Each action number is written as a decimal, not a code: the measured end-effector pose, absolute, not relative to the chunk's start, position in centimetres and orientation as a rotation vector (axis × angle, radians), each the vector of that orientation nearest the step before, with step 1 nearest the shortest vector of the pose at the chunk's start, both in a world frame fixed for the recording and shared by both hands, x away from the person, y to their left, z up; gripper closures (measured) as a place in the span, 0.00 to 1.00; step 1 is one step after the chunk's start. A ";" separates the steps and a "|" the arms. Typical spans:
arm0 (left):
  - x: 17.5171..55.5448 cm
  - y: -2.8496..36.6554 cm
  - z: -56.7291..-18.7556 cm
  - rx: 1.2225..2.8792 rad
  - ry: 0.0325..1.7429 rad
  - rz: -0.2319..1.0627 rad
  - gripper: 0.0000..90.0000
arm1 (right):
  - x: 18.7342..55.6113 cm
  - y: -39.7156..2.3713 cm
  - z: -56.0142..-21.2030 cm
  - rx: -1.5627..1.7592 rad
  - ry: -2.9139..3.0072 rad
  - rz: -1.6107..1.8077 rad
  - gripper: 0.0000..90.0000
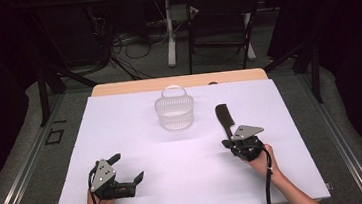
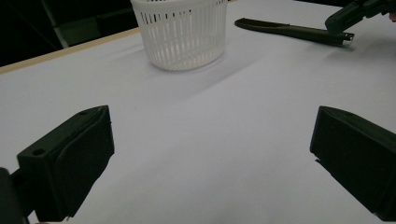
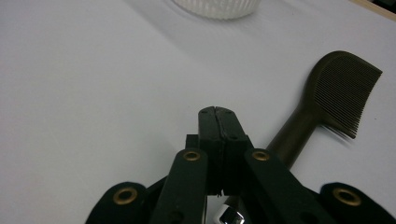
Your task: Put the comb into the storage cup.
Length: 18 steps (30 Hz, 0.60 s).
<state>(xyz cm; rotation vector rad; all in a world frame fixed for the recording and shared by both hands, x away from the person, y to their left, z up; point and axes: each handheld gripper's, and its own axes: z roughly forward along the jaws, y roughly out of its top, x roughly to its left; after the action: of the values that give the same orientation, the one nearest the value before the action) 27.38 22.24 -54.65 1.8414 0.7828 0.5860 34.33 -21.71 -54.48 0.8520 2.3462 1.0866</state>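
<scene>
Two grippers, a basket and a comb on a white desk

At left the left gripper rests on the desk, jaws wide apart, holding nothing. The white slatted basket stands mid-desk. At right the right gripper has its jaws pressed together beside the dark comb handle; no writing is legible.

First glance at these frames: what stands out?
The white slatted basket stands alone at the far middle of the pale table. To its right lies a dark comb, with the right gripper shut on its handle. The left gripper rests near the front left, jaws wide open.
</scene>
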 end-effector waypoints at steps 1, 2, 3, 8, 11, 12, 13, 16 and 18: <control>27.4 22.2 -54.7 1.842 0.781 0.584 0.00 | 34.3 -21.7 -54.5 0.854 2.349 1.084 1.00; 27.4 22.2 -54.7 1.845 0.781 0.585 0.00 | 34.4 -21.8 -54.6 0.851 2.354 1.075 1.00; 27.4 22.2 -54.7 1.846 0.782 0.584 0.00 | 34.4 -21.8 -54.6 0.853 2.355 1.066 1.00; 27.4 22.2 -54.7 1.849 0.780 0.580 0.00 | 34.5 -21.9 -54.8 0.874 2.374 1.021 1.00; 27.4 22.2 -54.7 1.848 0.784 0.577 0.00 | 34.6 -22.0 -54.9 0.887 2.376 1.017 1.00; 27.4 22.2 -54.7 1.849 0.784 0.576 0.00 | 34.6 -22.0 -55.0 0.898 2.381 1.007 1.00; 27.4 22.2 -54.7 1.852 0.783 0.575 0.00 | 34.7 -22.1 -55.0 0.900 2.387 0.998 1.00; 27.4 22.2 -54.7 1.857 0.780 0.577 0.00 | 34.7 -22.2 -55.1 0.920 2.395 0.979 1.00; 27.4 22.2 -54.7 1.856 0.779 0.579 0.00 | 34.8 -22.3 -55.2 0.924 2.394 0.974 1.00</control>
<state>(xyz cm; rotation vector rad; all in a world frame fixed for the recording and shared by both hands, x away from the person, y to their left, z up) 27.38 22.20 -54.68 1.8556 0.7788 0.5787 34.76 -22.34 -55.17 0.9236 2.3938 0.9735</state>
